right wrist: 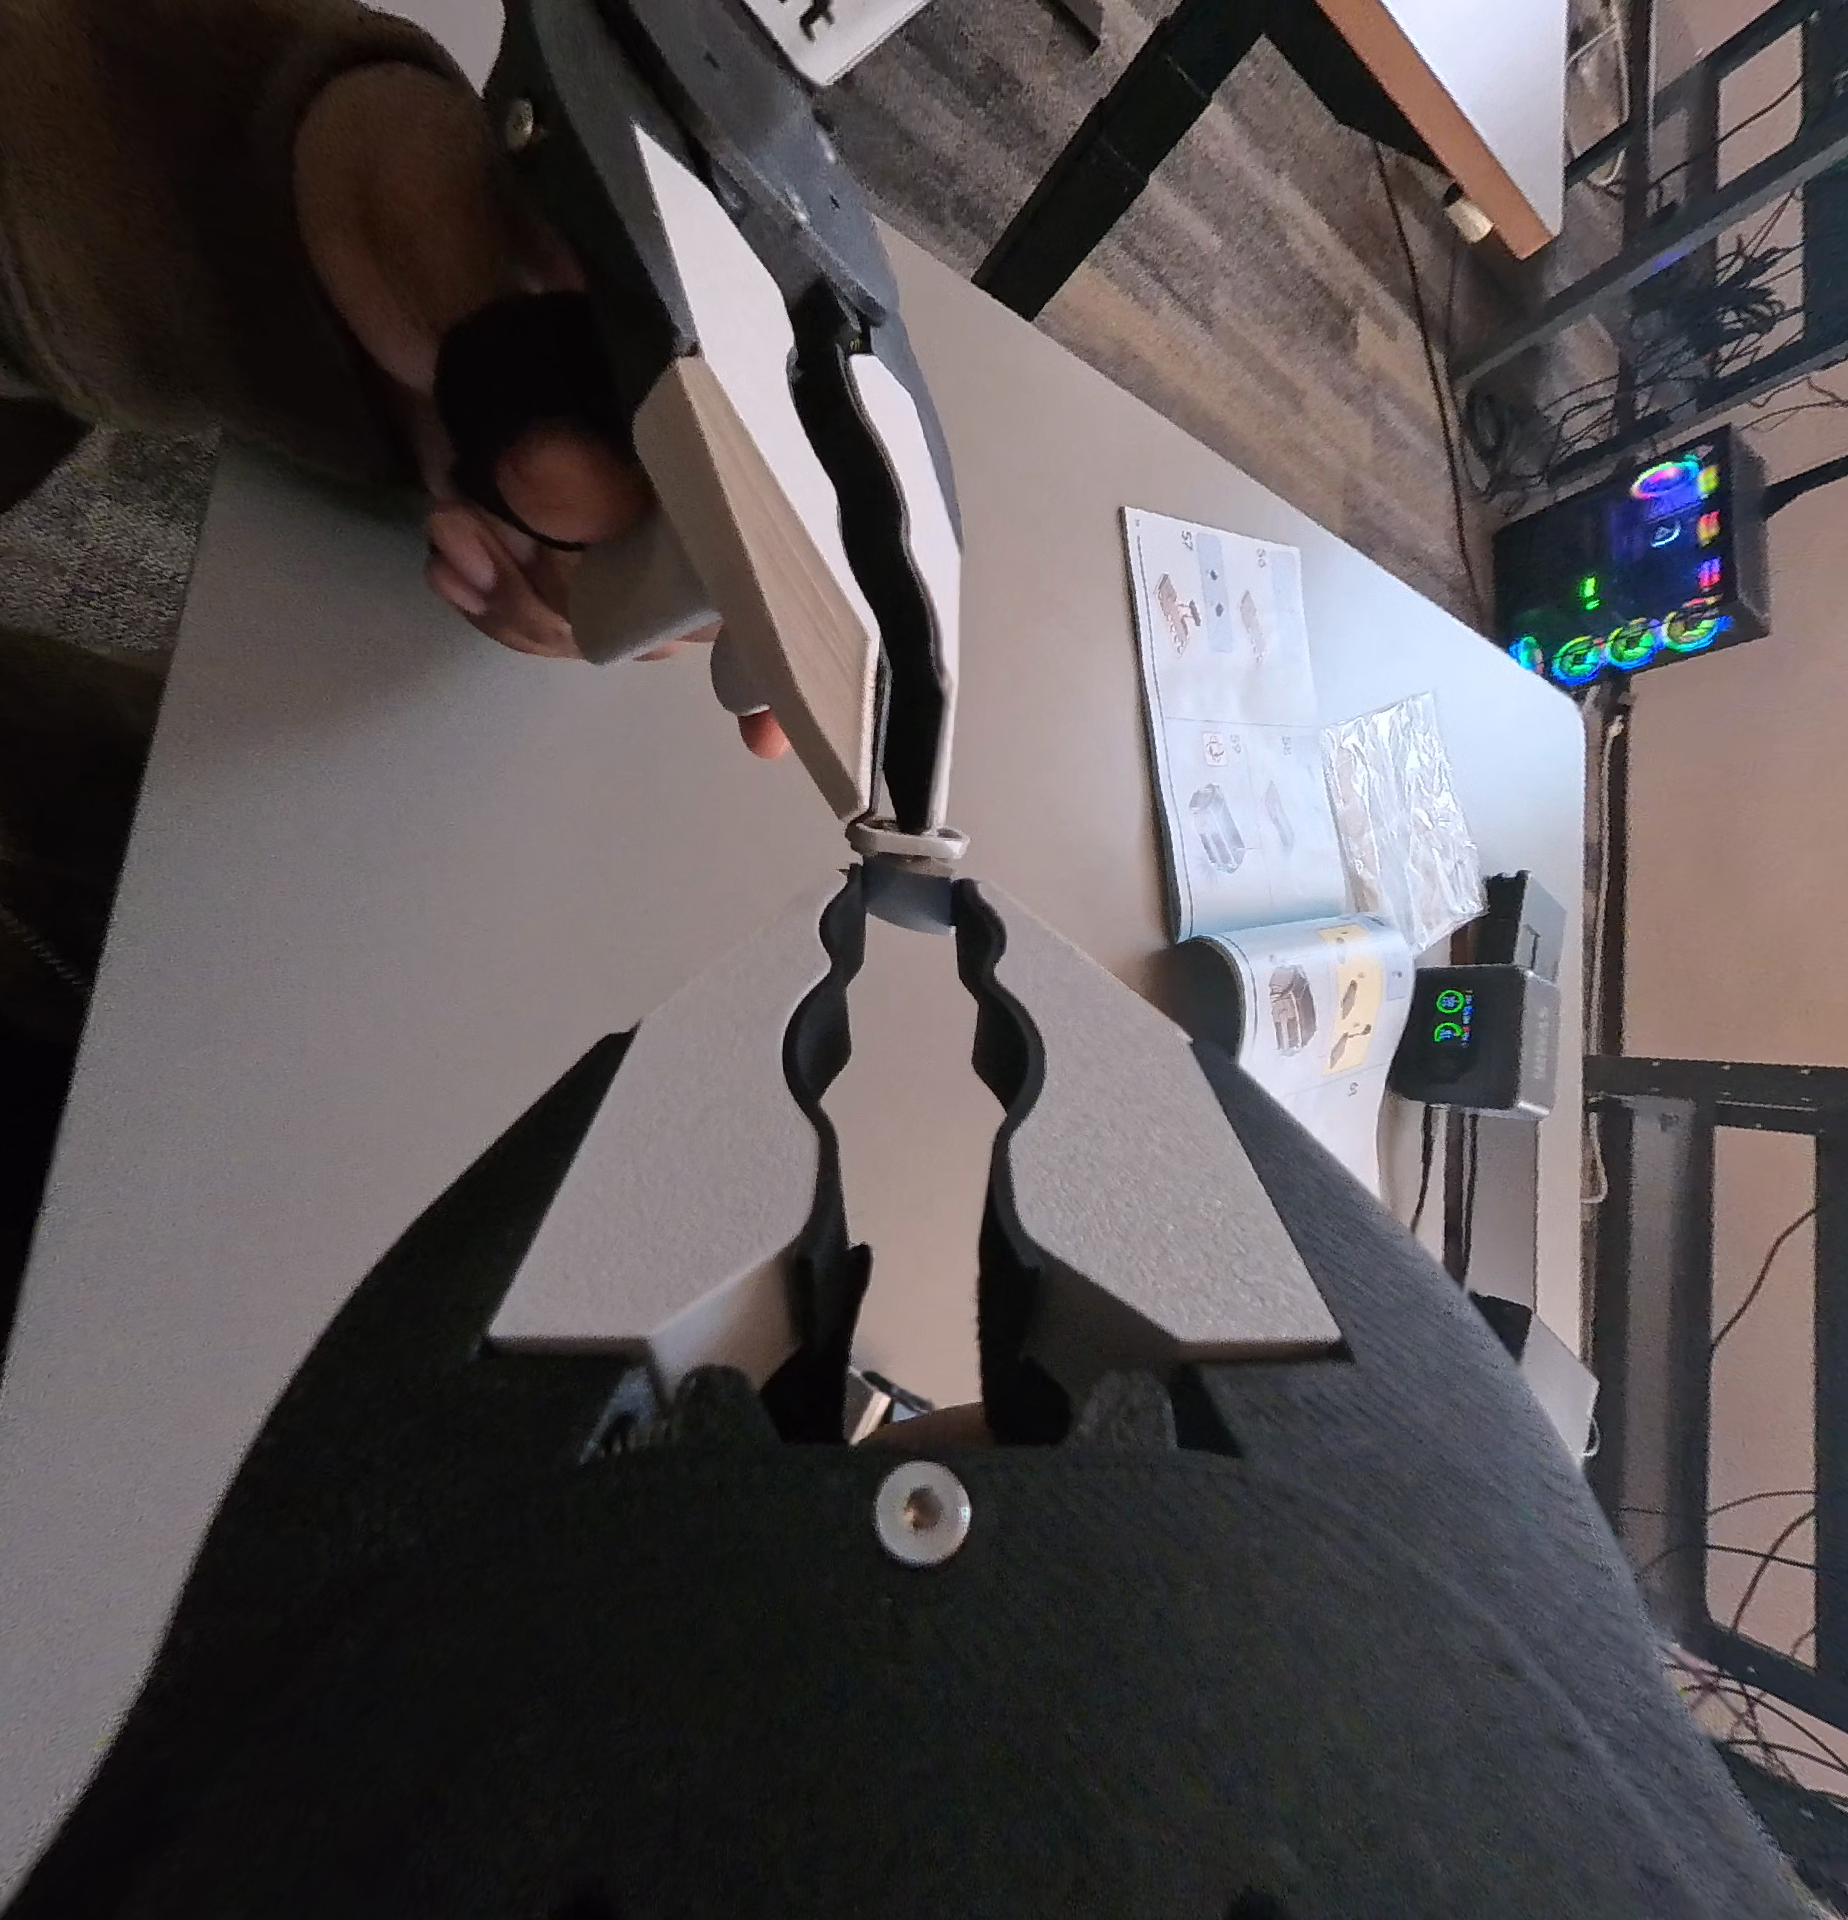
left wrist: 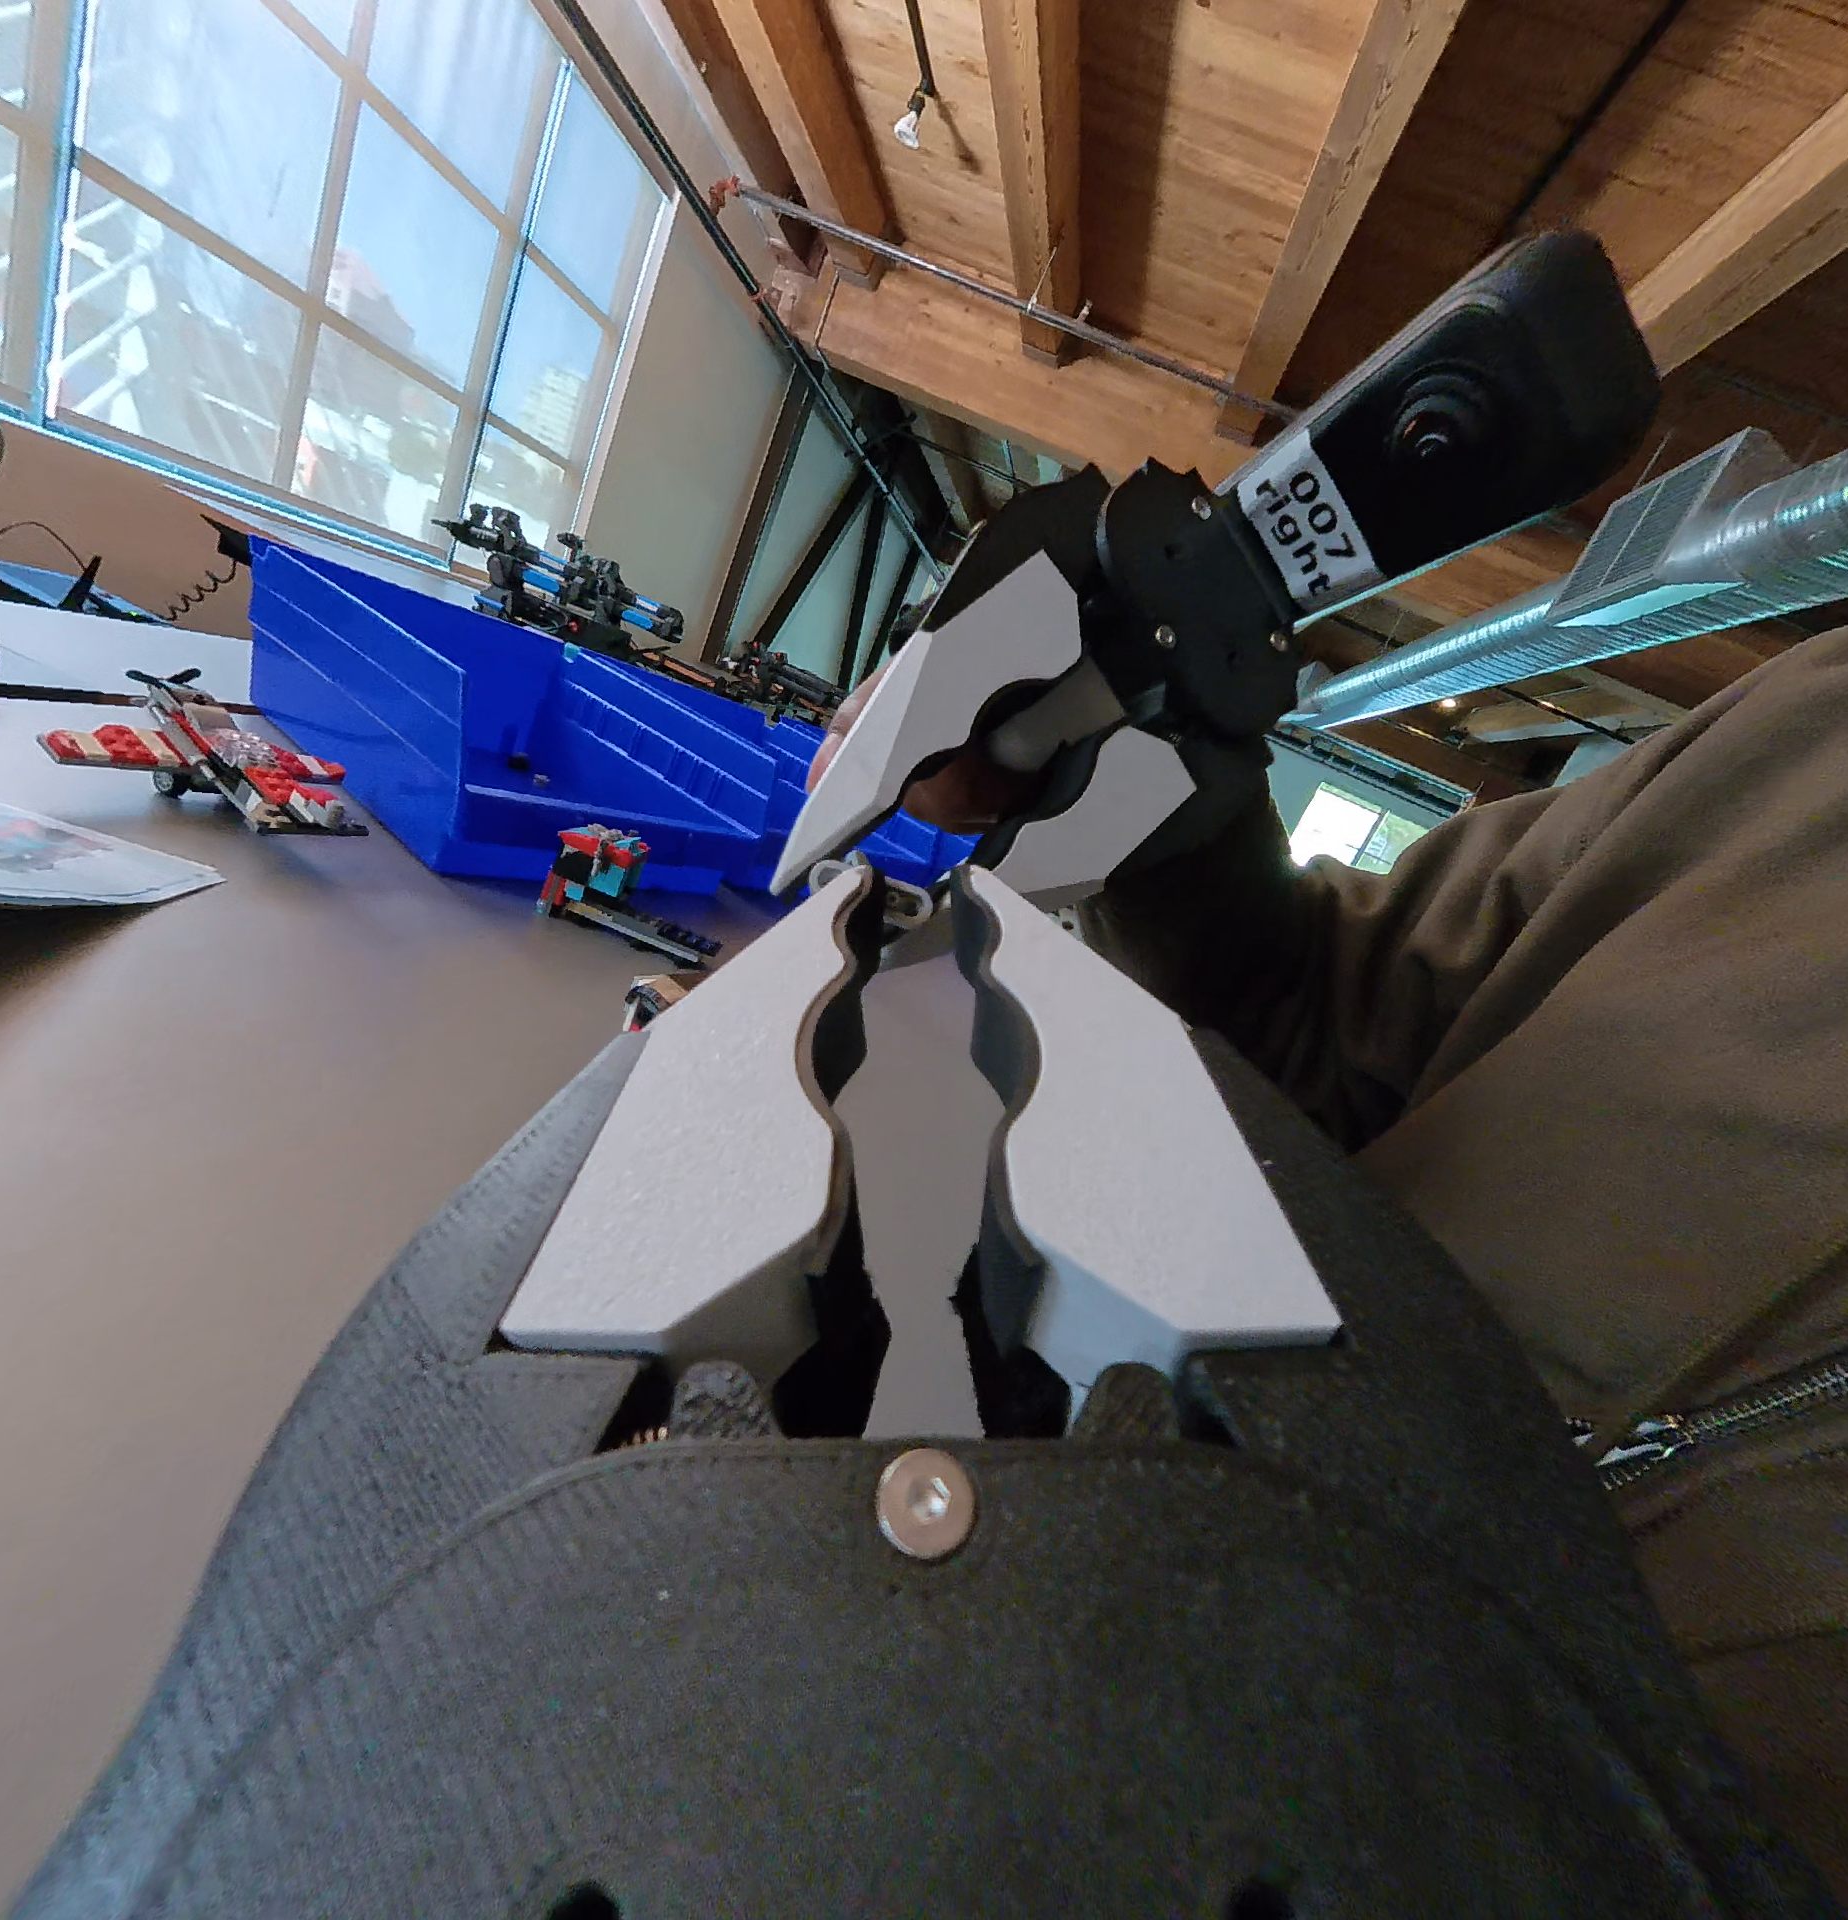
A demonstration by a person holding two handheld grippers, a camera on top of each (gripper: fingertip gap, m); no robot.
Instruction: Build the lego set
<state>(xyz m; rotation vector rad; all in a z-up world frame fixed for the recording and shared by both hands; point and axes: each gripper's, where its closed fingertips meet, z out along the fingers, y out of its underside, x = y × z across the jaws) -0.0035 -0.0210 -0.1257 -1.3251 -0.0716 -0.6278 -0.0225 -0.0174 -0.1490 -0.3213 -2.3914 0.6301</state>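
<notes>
My right gripper (right wrist: 907, 888) is shut on a small blue-grey round piece (right wrist: 904, 902) at its fingertips. My left gripper (left wrist: 912, 885) comes down from above in the right wrist view (right wrist: 904, 821). It is shut on a small light grey flat piece with holes (right wrist: 907, 837), which also shows between its tips in the left wrist view (left wrist: 902, 902). The grey piece sits right against the top of the blue-grey piece. Both are held above the grey table (right wrist: 432, 831). In the left wrist view the right gripper's fingers (left wrist: 899, 707) reach in from the upper right, and the blue-grey piece is hidden.
A blue bin (left wrist: 400, 665) stands on the table, with a red and white brick plane (left wrist: 224, 764) and a small brick model (left wrist: 598, 873) beside it. An open instruction booklet (right wrist: 1242, 748), a clear bag (right wrist: 1403, 821) and a small black device (right wrist: 1471, 1039) lie at the table's far edge. The tips of both grippers are at nearly the same place. From either gripper's tips it is about 30 cm to the small brick model (left wrist: 598, 873).
</notes>
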